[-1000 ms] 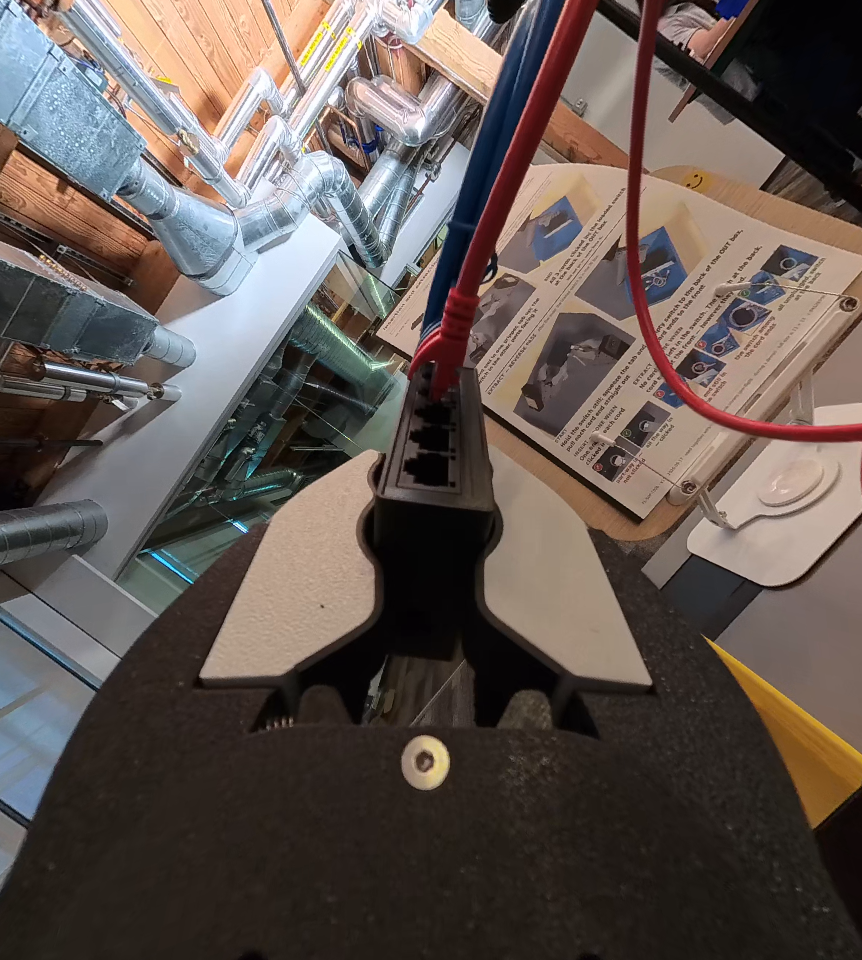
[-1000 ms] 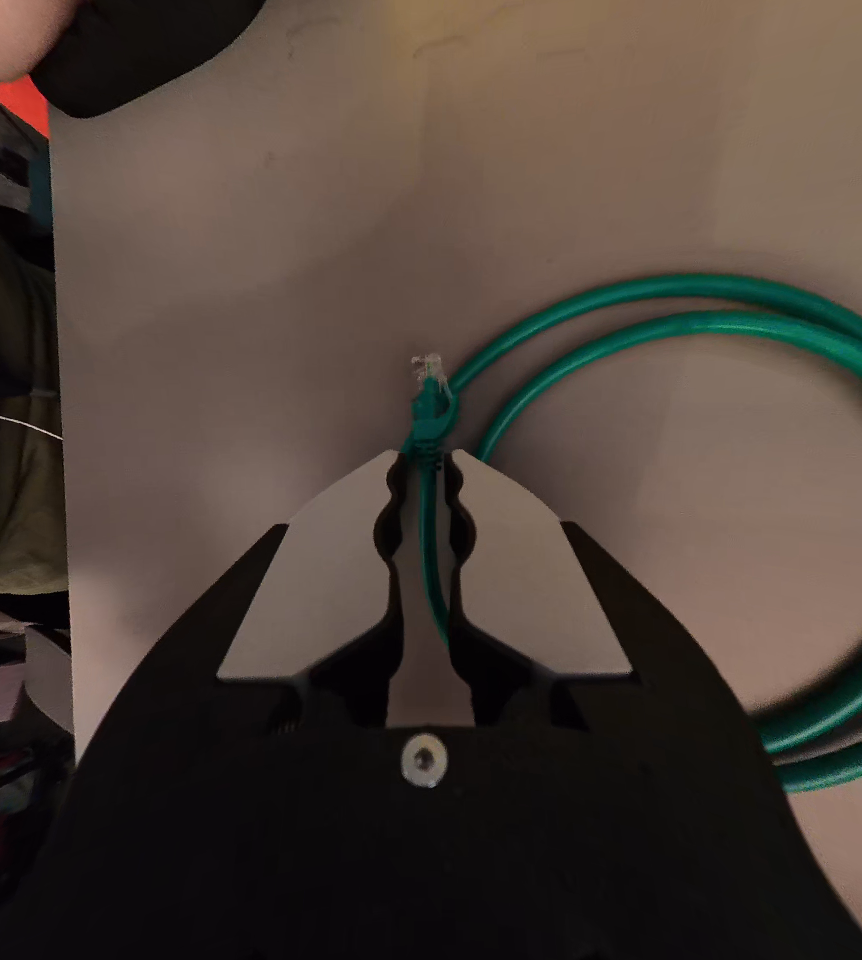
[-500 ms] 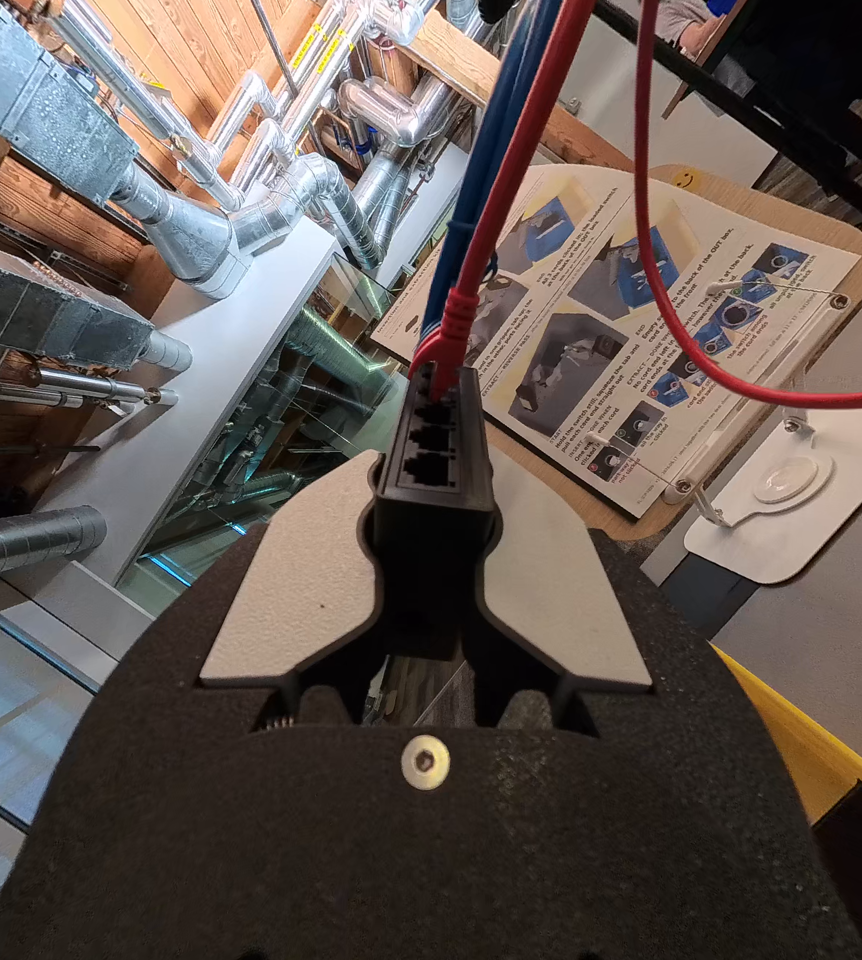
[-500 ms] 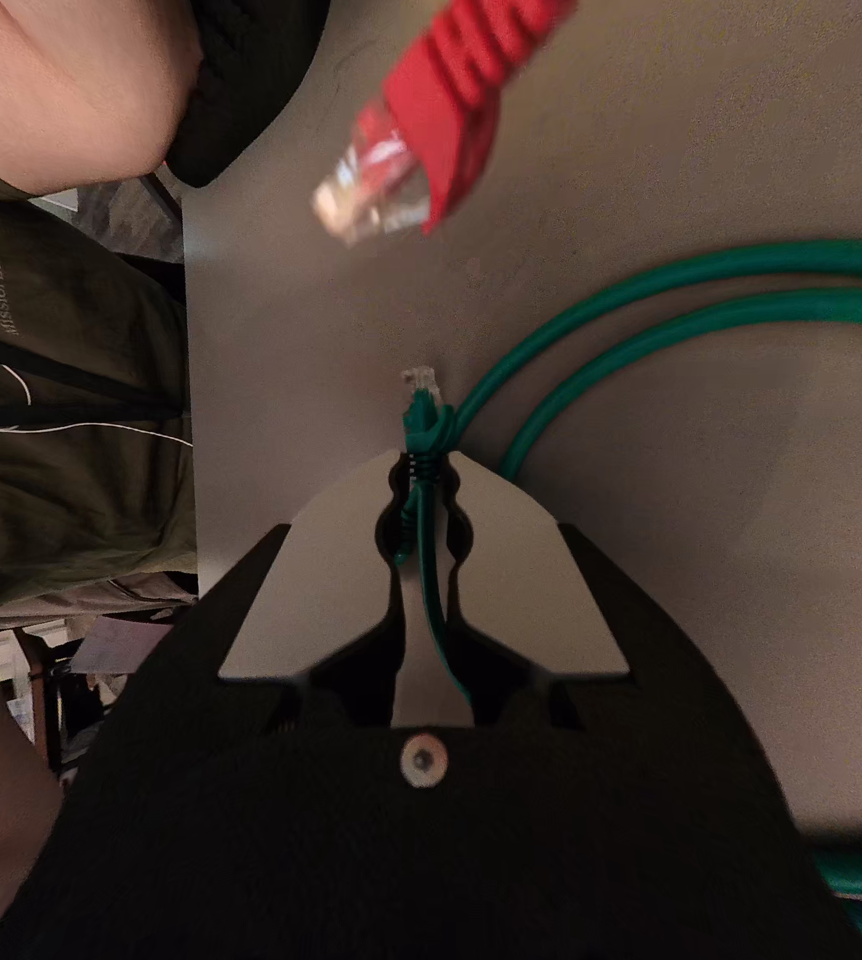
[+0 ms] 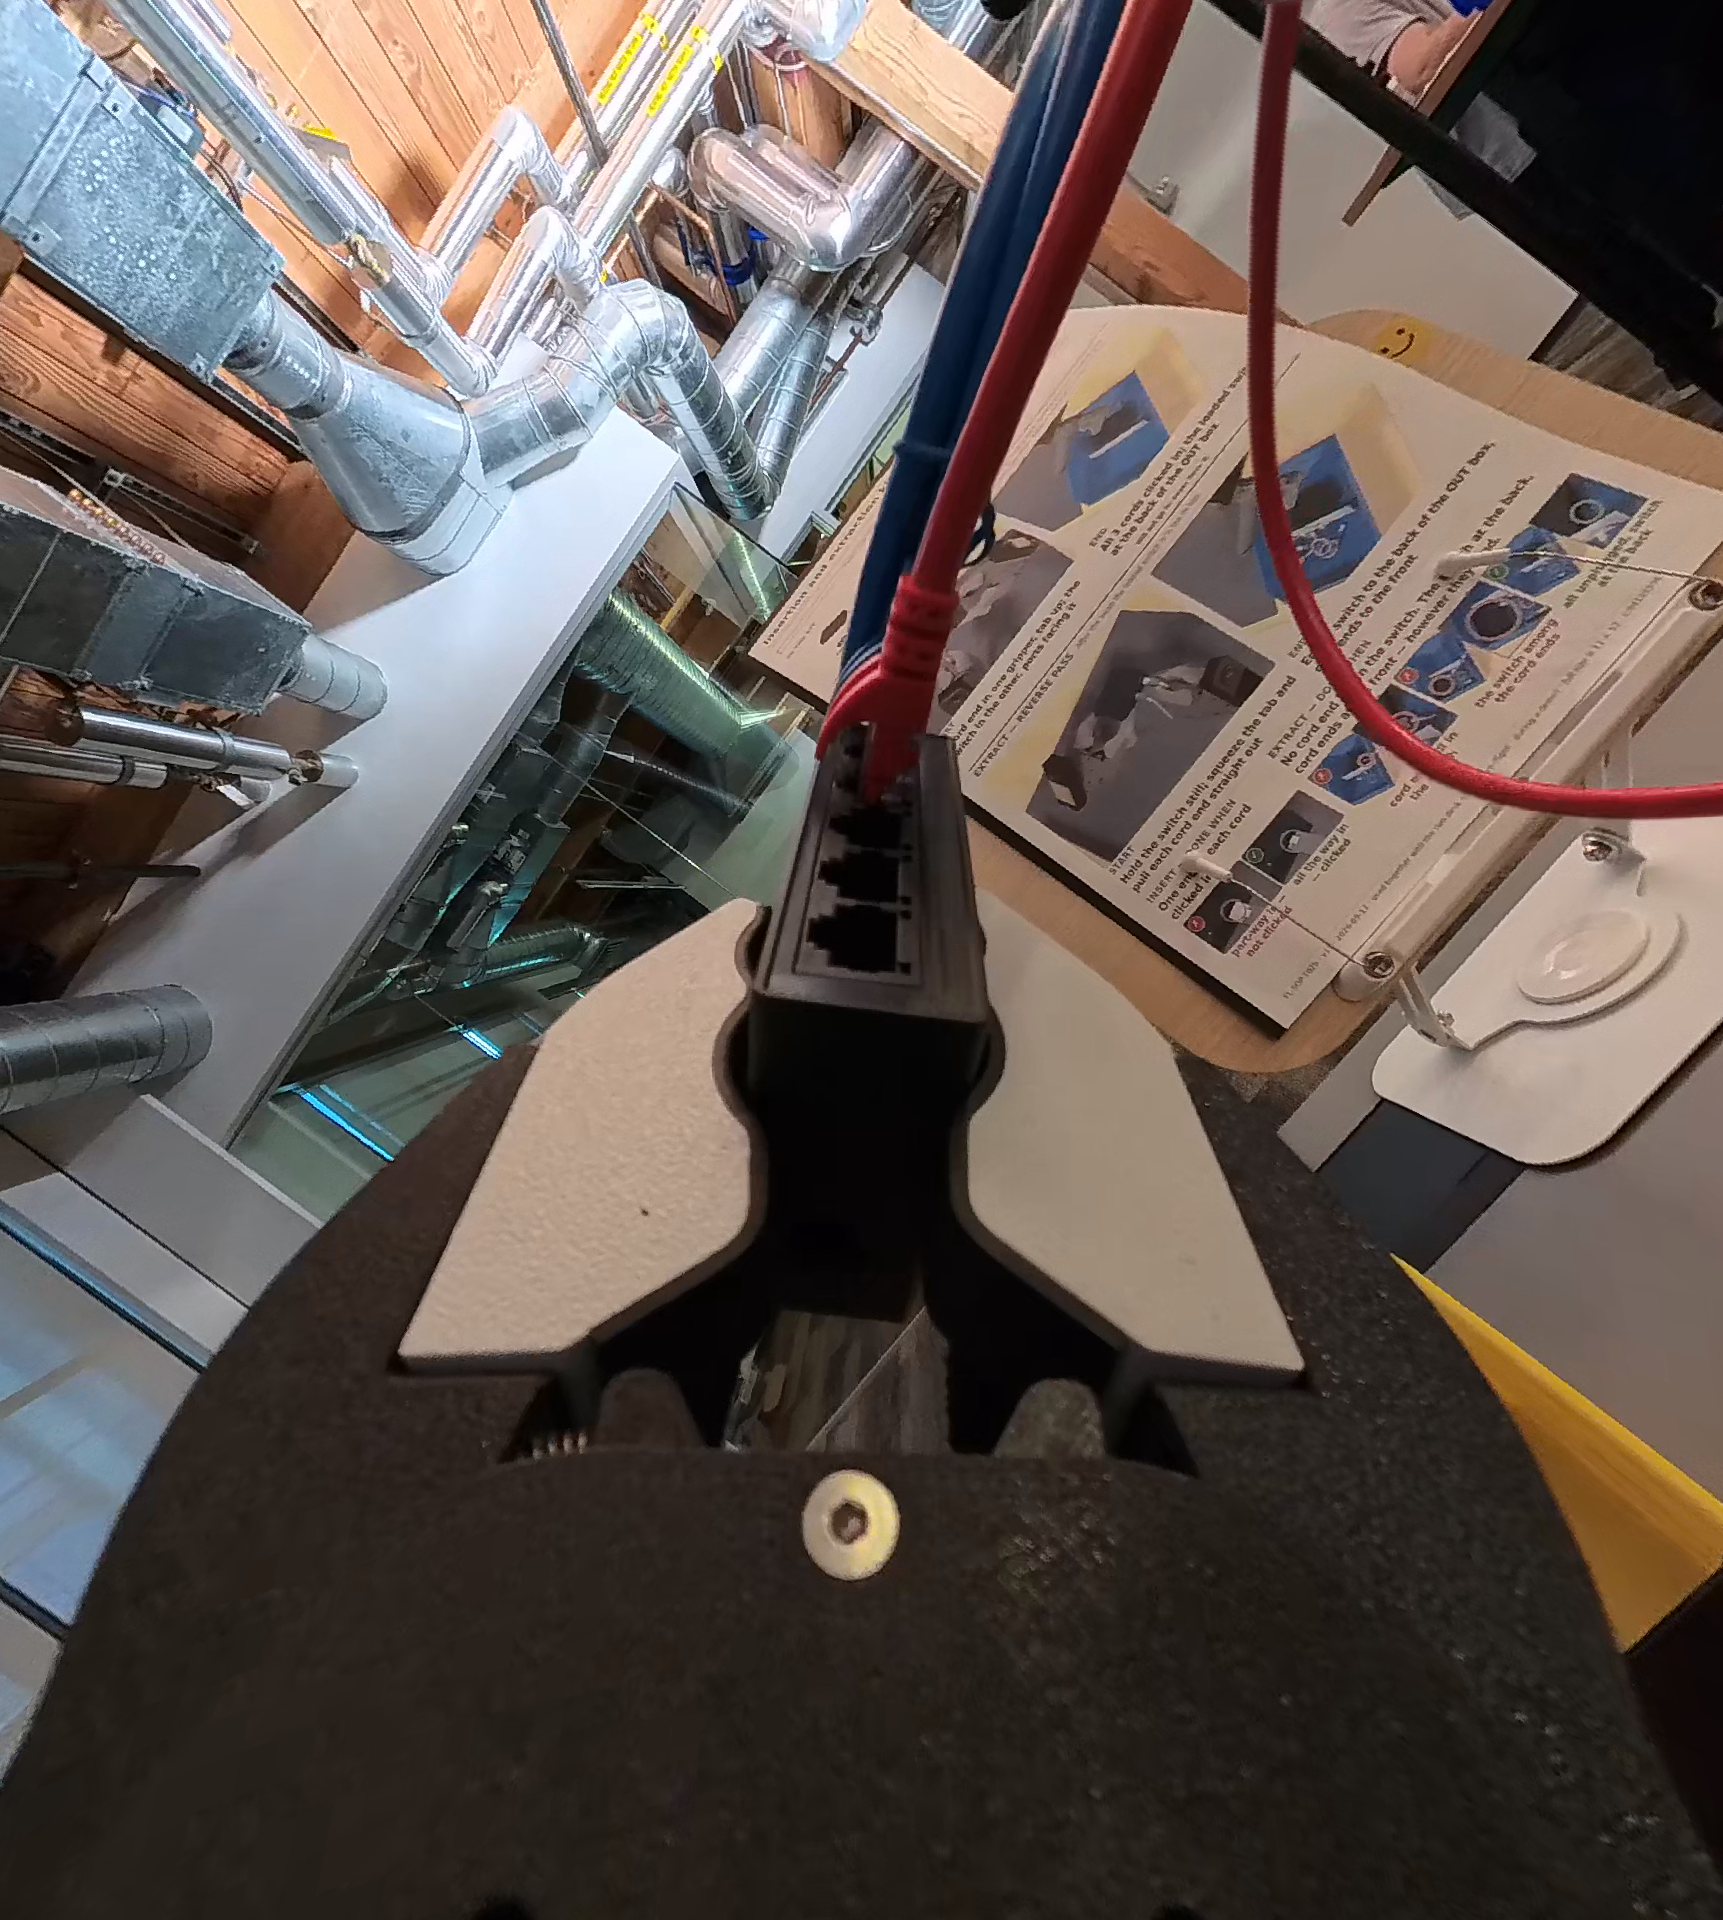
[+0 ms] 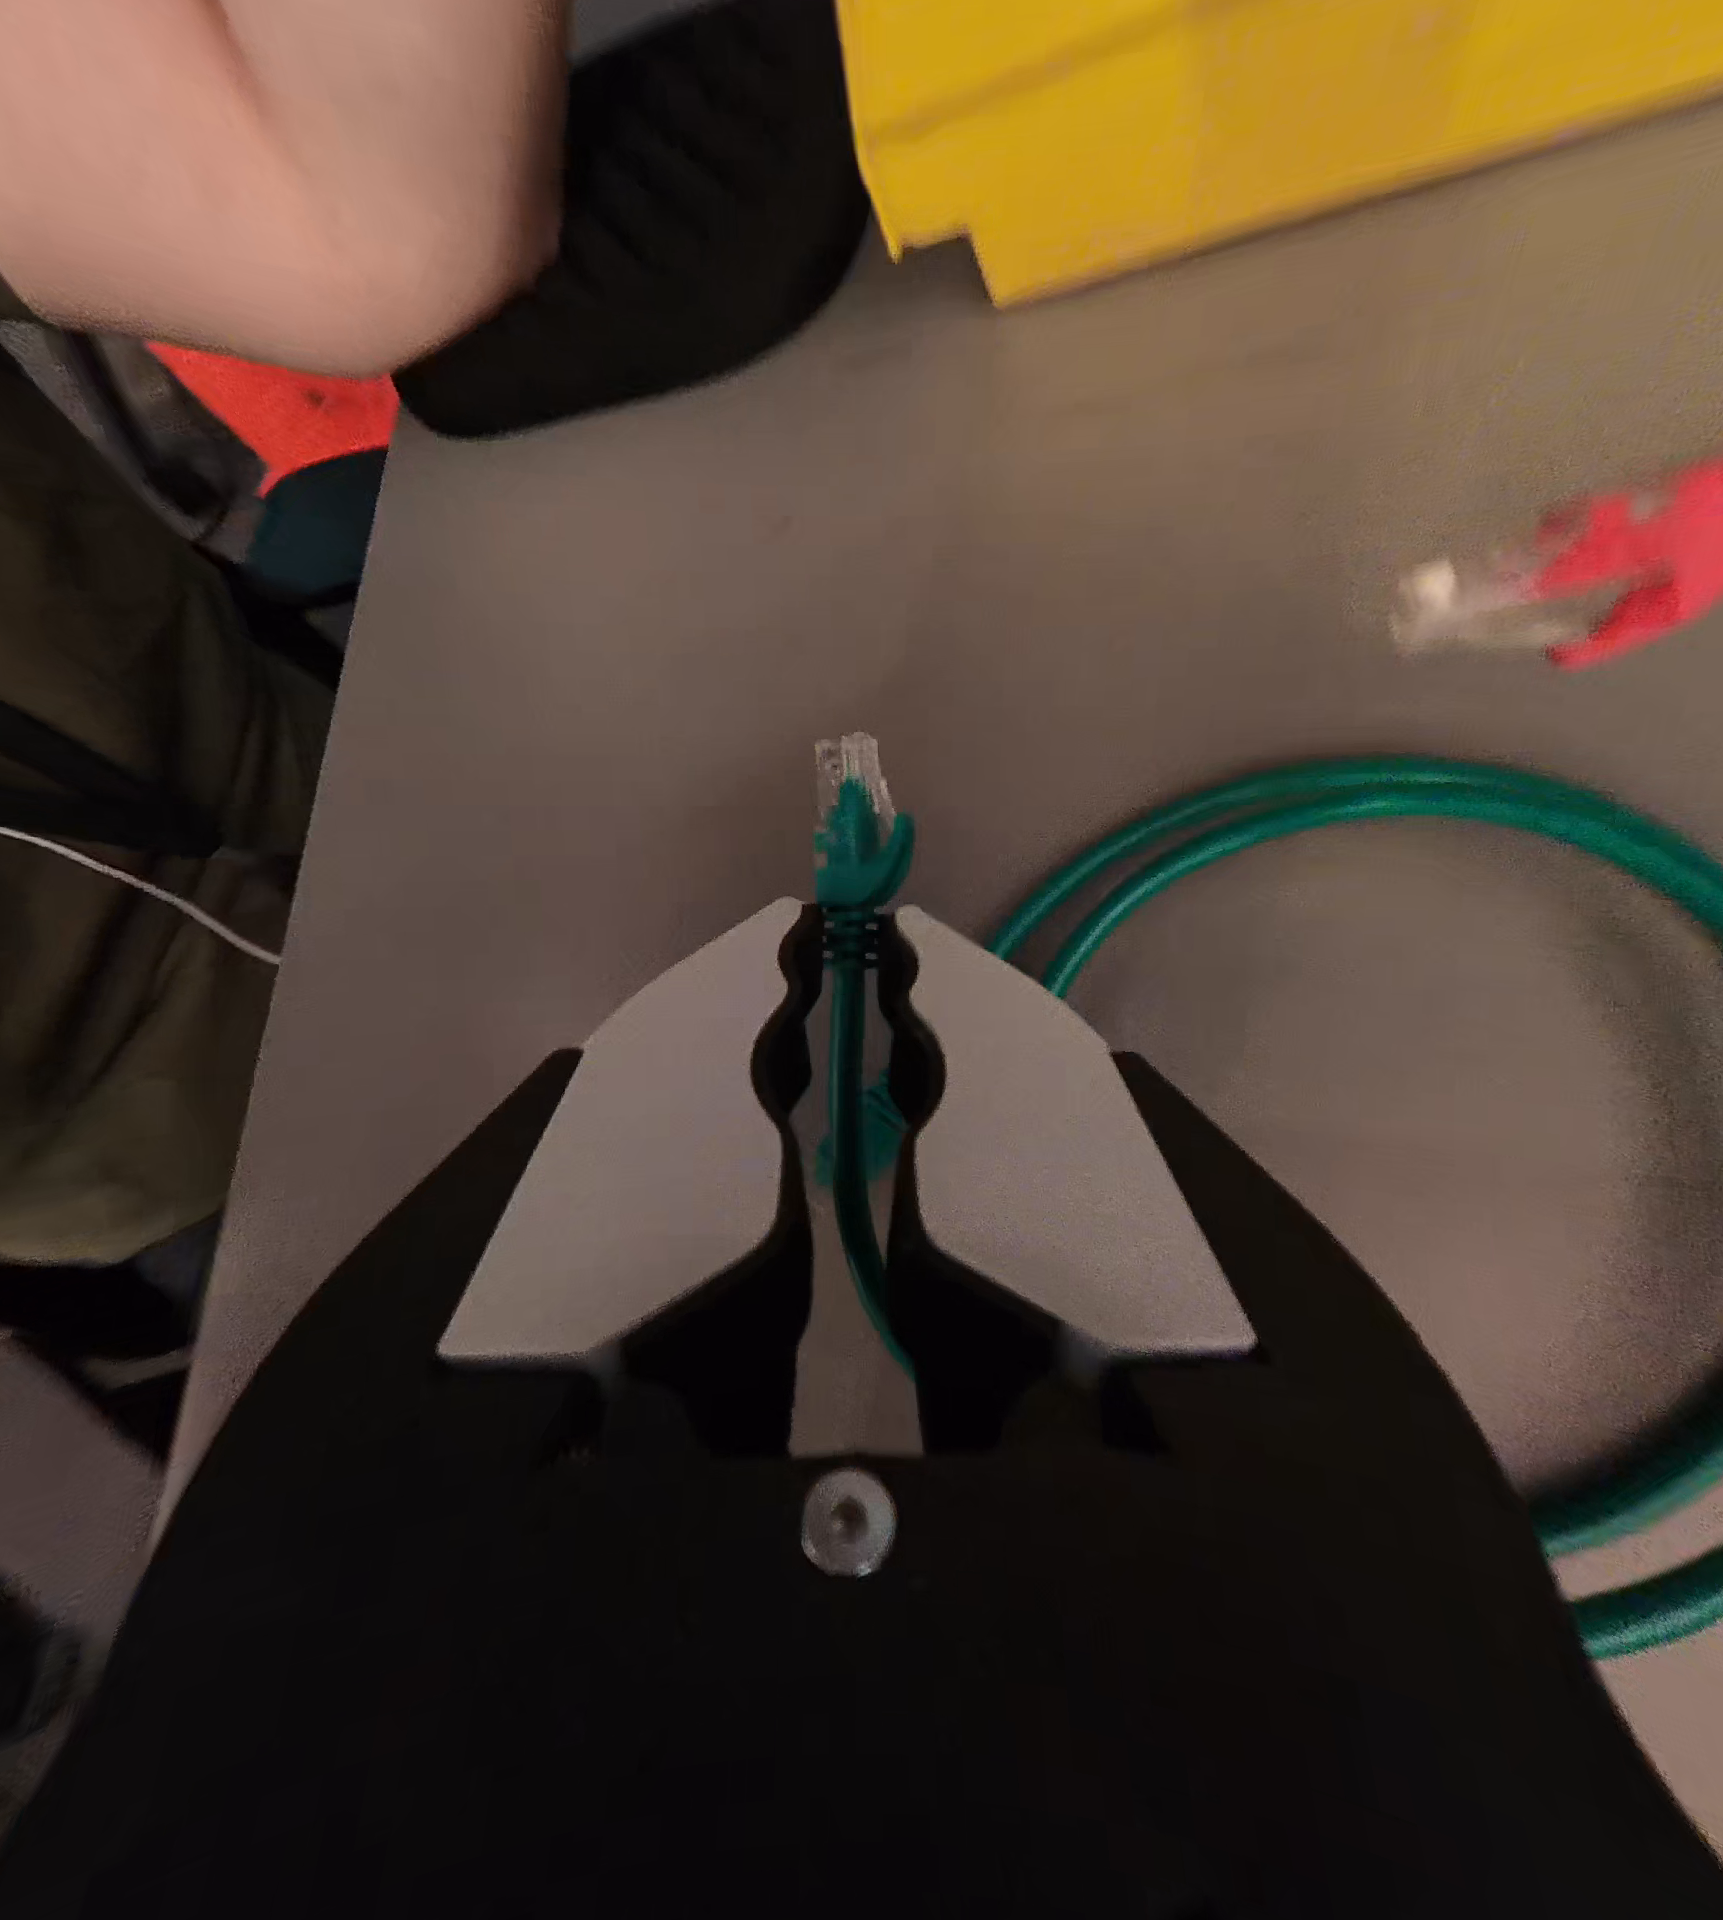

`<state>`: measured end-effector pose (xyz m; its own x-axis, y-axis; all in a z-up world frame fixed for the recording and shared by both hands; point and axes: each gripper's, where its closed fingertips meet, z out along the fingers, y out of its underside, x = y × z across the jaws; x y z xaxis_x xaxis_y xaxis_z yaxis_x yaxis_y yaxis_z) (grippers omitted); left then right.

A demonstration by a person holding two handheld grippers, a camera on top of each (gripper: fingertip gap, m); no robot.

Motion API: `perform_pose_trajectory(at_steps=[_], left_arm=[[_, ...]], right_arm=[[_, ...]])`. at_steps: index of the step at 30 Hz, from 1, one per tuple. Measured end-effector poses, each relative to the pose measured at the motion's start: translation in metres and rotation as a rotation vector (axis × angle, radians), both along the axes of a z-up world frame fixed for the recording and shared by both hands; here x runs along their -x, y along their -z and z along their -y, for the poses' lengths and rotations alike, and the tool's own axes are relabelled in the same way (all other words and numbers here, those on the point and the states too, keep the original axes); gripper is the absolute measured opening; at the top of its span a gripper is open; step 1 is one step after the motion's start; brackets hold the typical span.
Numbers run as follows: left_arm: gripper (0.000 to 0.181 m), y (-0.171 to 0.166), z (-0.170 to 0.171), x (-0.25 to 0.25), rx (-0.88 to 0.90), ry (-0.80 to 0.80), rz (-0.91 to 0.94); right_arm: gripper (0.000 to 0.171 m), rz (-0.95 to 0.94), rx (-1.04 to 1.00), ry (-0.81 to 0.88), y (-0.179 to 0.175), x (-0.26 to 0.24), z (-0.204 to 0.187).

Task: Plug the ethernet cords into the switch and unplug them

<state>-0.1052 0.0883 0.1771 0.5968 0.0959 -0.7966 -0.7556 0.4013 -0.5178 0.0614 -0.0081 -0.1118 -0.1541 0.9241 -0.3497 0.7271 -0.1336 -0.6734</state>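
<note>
My left gripper [image 5: 867,935] is shut on a black ethernet switch [image 5: 867,997], held up with its ports facing the camera. A red cord [image 5: 924,634] and a blue cord [image 5: 950,436] are plugged into its far ports; the three nearer ports are empty. My right gripper [image 6: 849,914] is shut on the green cord [image 6: 852,1039] just behind its clear plug [image 6: 846,769], which points forward above the grey table [image 6: 1044,582]. The rest of the green cord lies coiled on the table at right. A loose red plug [image 6: 1605,582] hangs blurred at upper right.
A yellow bin [image 6: 1304,125] stands at the table's far side and also shows in the left wrist view [image 5: 1615,1507]. A person's forearm [image 6: 244,156] is at upper left. An instruction sheet on a wooden board [image 5: 1356,644] stands behind the switch, with ceiling ducts [image 5: 421,364] overhead. Across from one pair of fingers to the other is roughly 35 cm.
My right gripper has lifted and swung with the green plug; the yellow bin has come into view and the loose red plug moved from upper middle to upper right. The left gripper barely moved.
</note>
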Motion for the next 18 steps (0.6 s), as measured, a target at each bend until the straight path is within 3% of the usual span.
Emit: perform_pose_trajectory(at_steps=[5,11,15,18], left_arm=[[0.031,0.001,-0.002,-0.003,0.006,-0.006,-0.005],[0.030,0.008,-0.007,-0.012,0.024,-0.002,-0.031],[0.030,0.014,-0.011,-0.022,0.038,-0.003,-0.067],[0.031,0.015,-0.012,-0.024,0.041,-0.005,-0.075]], right_arm=[[0.011,-0.211,-0.303,0.123,-0.048,0.002,0.000],[0.010,-0.306,-0.675,0.298,-0.104,-0.014,-0.015],[0.010,-0.187,-0.932,0.438,-0.120,-0.032,-0.043],[0.010,0.027,-1.250,0.561,-0.130,-0.059,-0.065]])
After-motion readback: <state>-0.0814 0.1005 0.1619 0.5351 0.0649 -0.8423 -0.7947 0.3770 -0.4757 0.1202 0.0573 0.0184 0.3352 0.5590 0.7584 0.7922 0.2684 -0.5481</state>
